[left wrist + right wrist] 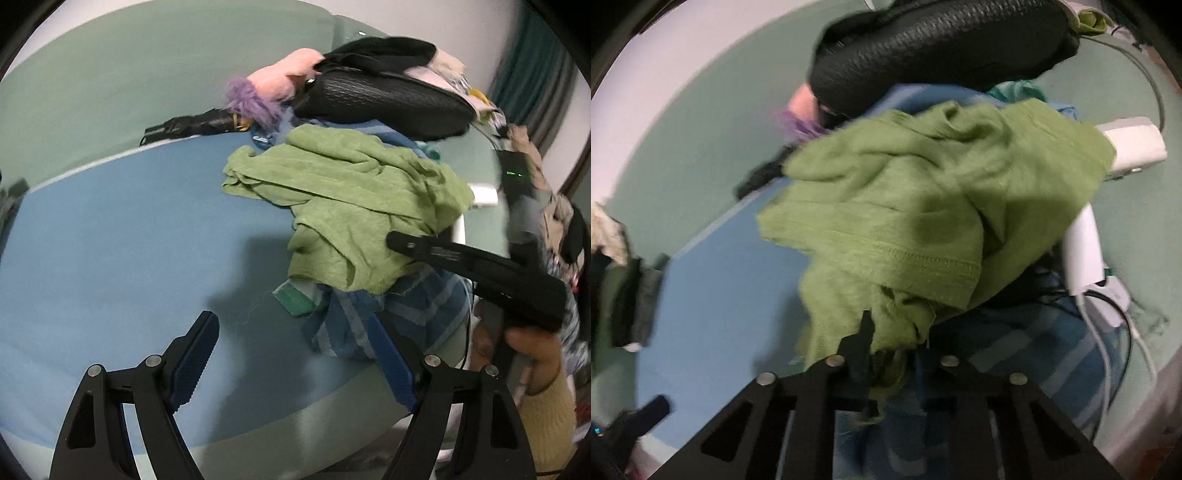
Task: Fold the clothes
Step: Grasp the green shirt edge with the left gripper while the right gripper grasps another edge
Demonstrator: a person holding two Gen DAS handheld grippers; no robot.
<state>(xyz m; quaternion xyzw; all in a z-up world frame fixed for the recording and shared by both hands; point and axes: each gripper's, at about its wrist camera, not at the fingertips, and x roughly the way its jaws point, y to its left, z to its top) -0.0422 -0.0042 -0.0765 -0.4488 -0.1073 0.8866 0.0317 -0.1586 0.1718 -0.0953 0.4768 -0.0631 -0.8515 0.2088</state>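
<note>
Both tongs hang over a heap of unsorted laundry on a blue-covered bed (110, 229), with the folding barely begun. The right tongs (886, 354) are clenched on the near edge of a green knit garment (923, 206), a bunch of its cloth pinched between the pads just ahead of the camera; the rest of the garment spreads away in front of them, crumpled over a blue striped cloth (406, 306) that lies beneath and to their right. The left tongs (291, 358) stand released, nothing between their blue serrated fingers (194, 354), the bare blue sheet ahead and to their left, the green garment ahead and to their right. Beyond the heap — well past both tongs — lie a black ribbed bag or garment (384, 99) and a pink and purple fluffy item (266, 92). No piece appears laid flat or folded; by the look of it the green garment is only being drawn from the pile, so spreading, folding and the remaining clothes are all left to do. A pale marking shows on the right tongs' black arm in the left wrist view, too blurred to read; no brand or label is legible.
</note>
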